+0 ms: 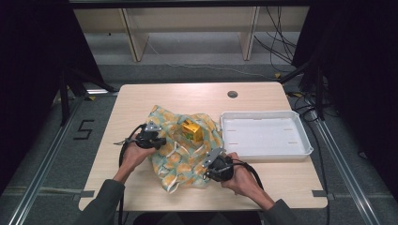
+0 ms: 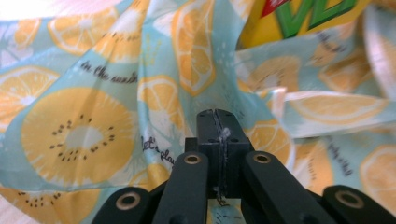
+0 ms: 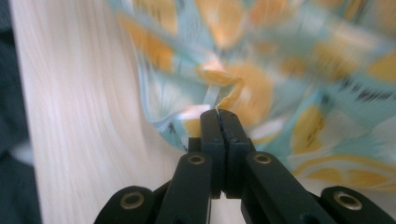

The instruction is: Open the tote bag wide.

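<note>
Dark floor with rails surrounds the pale wood surface (image 1: 141,101), which we find bare along its far edge and left side, leaving room to move there. At its right stands a white tray (image 1: 263,117), its near rim just beside the right hand. At centre lies the citrus-print cloth (image 1: 180,157), rumpled, its near corner close to the surface's front edge. On the cloth's far part sits a yellow box (image 1: 193,130), apart from the tray.

From the high view we place the left claw (image 1: 159,140) at the cloth's left edge and the right claw (image 1: 210,168) at its near right corner. Whether fabric is gripped cannot be judged from there.

The left gripper view settles one point: the left claw (image 2: 218,122) has its jaws pressed together on a thin fold of the cloth (image 2: 140,70), with the box's green lettering (image 2: 308,14) beyond.

The right gripper view, blurred, shows the right claw (image 3: 219,116) closed on a pinched cloth edge (image 3: 219,84), bare surface (image 3: 84,116) alongside.
</note>
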Tool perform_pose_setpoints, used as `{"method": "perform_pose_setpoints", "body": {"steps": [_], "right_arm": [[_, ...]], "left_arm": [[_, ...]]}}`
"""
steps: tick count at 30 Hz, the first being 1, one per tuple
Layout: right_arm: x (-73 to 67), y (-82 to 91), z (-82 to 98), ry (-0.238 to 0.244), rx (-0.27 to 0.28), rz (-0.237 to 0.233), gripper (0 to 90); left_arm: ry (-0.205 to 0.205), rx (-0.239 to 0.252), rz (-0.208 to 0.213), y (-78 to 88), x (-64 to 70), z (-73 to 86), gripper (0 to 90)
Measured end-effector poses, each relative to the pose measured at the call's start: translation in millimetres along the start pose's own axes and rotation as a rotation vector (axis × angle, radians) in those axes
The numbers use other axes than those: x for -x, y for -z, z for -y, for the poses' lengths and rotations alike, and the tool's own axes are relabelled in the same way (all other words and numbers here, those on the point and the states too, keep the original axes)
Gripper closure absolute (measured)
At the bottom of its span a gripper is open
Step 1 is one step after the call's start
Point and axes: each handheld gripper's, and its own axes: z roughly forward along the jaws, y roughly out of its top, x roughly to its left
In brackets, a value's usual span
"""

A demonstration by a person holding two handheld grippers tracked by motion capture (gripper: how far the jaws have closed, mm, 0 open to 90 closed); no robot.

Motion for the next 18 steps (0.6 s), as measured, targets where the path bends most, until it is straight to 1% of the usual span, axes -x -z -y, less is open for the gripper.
{"method": "perform_pose_setpoints", "body": {"steps": [1,2,3,4,5,6,7,8,9,10,11,12,13,14,15,16,17,18], "right_arm": [[0.6,-4.4,3.4,-0.014,-0.013,0.005,90.0],[1.7,-5.8,5.1,-0.029,-0.005,-0.009,90.0],[2.6,-3.6,4.2,-0.043,-0.016,-0.018,87.6],[4.2,-1.4,2.5,-0.033,-0.005,-0.014,82.5],[4.0,4.4,0.0,-0.049,0.013,-0.006,78.7],[5.3,12.2,-4.5,-0.024,0.058,0.019,71.3],[4.8,20.1,-8.7,-0.02,0.099,0.024,68.3],[4.0,29.4,-13.3,-0.042,0.137,0.011,67.7],[5.9,37.0,-18.6,-0.025,0.179,0.036,65.7],[6.5,42.9,-22.6,-0.039,0.206,0.037,64.0],[8.2,50.9,-30.0,-0.05,0.249,0.048,63.3],[12.0,54.1,-36.1,-0.031,0.287,0.052,62.7],[13.5,56.4,-41.4,-0.056,0.303,0.048,62.2],[16.1,55.8,-46.7,-0.064,0.318,0.046,62.4],[17.6,52.1,-52.0,-0.071,0.317,0.057,62.0],[19.3,48.5,-56.2,-0.06,0.296,0.057,60.5],[20.6,38.1,-62.4,-0.045,0.271,0.061,58.8],[20.9,28.7,-66.0,-0.041,0.245,0.06,58.4]], "left_arm": [[0.011,0.0,-0.002,-0.6,-1.6,1.2,89.1],[0.033,0.001,-0.004,-1.2,-2.4,2.7,89.1],[0.037,0.001,-0.009,-0.9,-3.0,3.5,89.0],[0.034,0.003,-0.003,0.0,-3.8,4.3,89.0],[0.028,0.004,-0.001,2.3,-4.3,4.1,89.0],[0.037,0.012,-0.004,4.3,-4.0,3.6,88.9],[0.028,0.014,-0.005,6.7,-4.9,2.4,88.8],[0.026,0.026,-0.011,8.8,-4.4,1.6,88.8],[0.023,0.025,-0.006,10.8,-4.5,0.7,88.6],[0.026,0.034,-0.002,13.2,-3.4,-0.4,88.6],[0.009,0.037,-0.005,15.4,-3.2,-1.6,88.5],[0.007,0.043,-0.001,17.1,-2.7,-3.1,88.5],[0.022,0.052,0.001,18.2,-1.3,-3.7,88.4],[0.012,0.059,-0.002,20.0,-0.5,-5.1,88.3],[0.009,0.06,0.003,21.4,0.0,-5.8,88.2],[0.006,0.066,0.009,23.1,1.4,-6.9,88.0],[0.007,0.071,0.005,24.4,2.6,-8.2,87.8],[-0.003,0.077,0.008,26.0,2.4,-9.5,87.6]]}}
